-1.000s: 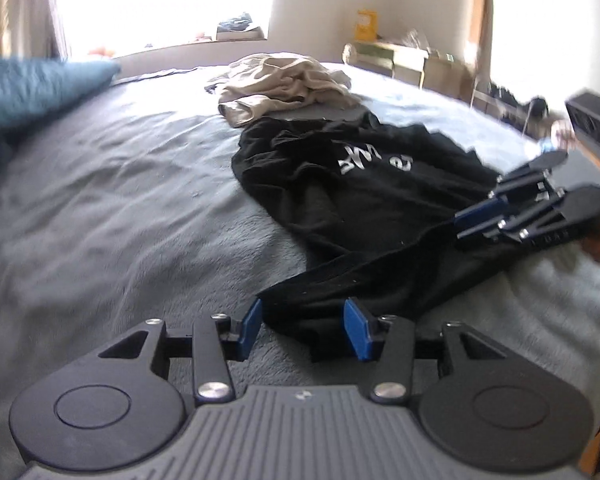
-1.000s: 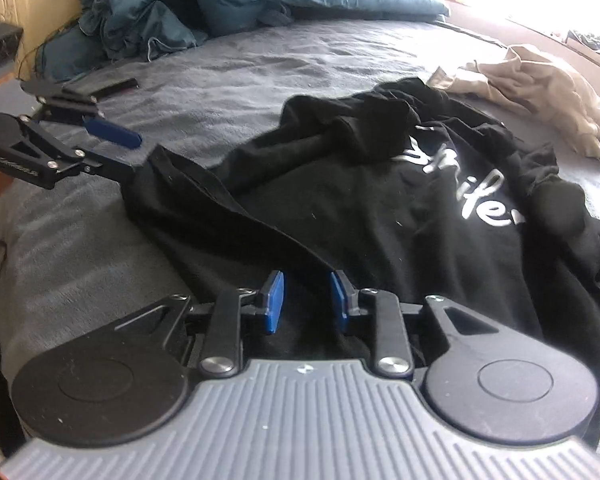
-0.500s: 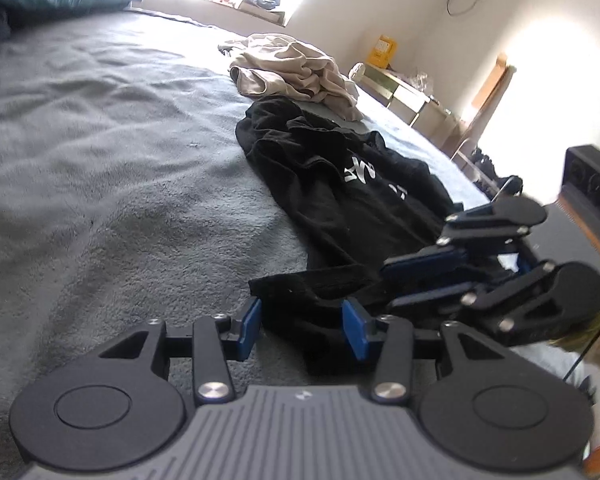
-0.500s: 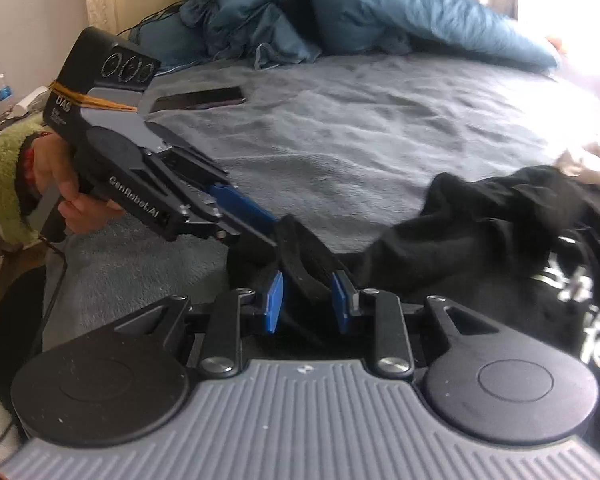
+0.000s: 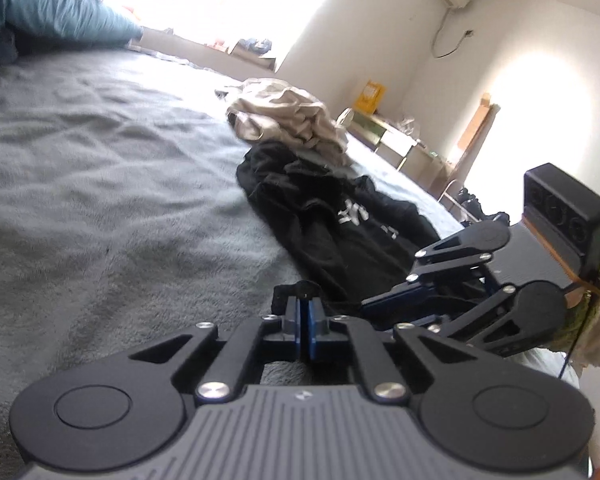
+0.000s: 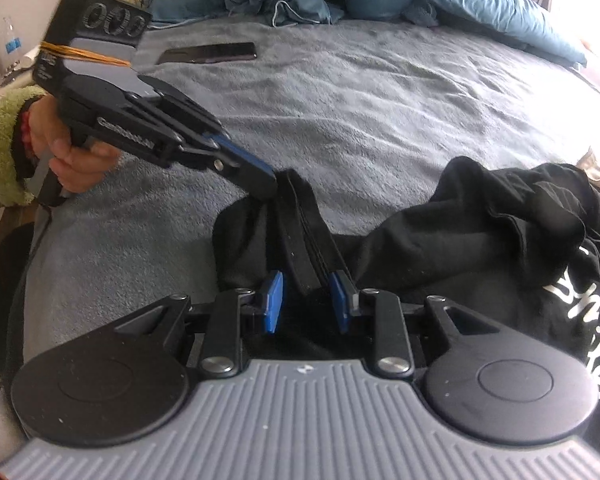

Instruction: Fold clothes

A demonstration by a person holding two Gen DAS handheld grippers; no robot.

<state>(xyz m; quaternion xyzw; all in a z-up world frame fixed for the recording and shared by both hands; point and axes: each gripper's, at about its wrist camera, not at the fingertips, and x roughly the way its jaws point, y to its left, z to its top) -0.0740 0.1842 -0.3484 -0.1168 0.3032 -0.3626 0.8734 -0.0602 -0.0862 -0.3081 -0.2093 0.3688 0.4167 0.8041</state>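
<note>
On the grey bed, the left gripper, held in a hand with a green cuff, has its fingers together, clamped on the hem of the black T-shirt. That hem rises as a band into the right gripper, whose blue fingers stand apart with the band between them; pad contact cannot be determined. The white-lettered shirt body lies crumpled to the right. A beige garment lies beyond.

Black shirt hem between right gripper and clamped left gripper, grey bedcover.
</note>
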